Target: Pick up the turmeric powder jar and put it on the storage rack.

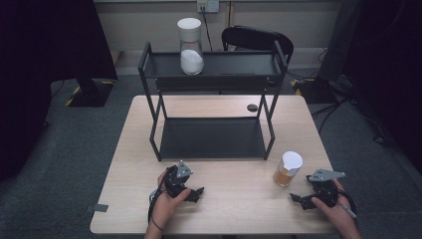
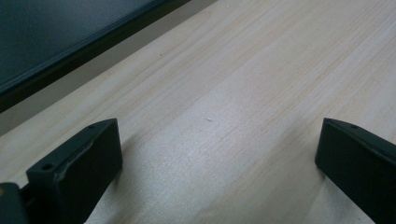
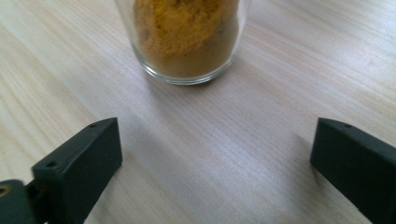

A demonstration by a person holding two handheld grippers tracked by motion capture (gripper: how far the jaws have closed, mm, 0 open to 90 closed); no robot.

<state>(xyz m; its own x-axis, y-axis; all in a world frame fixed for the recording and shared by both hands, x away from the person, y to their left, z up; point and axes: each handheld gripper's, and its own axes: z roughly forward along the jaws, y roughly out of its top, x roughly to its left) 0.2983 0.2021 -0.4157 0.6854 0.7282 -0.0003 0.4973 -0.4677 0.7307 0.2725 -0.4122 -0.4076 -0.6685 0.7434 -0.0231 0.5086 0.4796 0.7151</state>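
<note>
The fingers [image 3: 77, 163] of the right gripper [image 1: 304, 198] are wide open and hold nothing. They point at the spice jar [image 1: 287, 169], which stands on the table [image 1: 234, 209] just ahead, near the right edge, so they can close around it. The left gripper [image 1: 191, 191] is wide open too, resting empty near the rack [image 1: 211, 74]. A white jar [image 1: 190, 46] stands on the top shelf, maybe where this jar goes.
</note>
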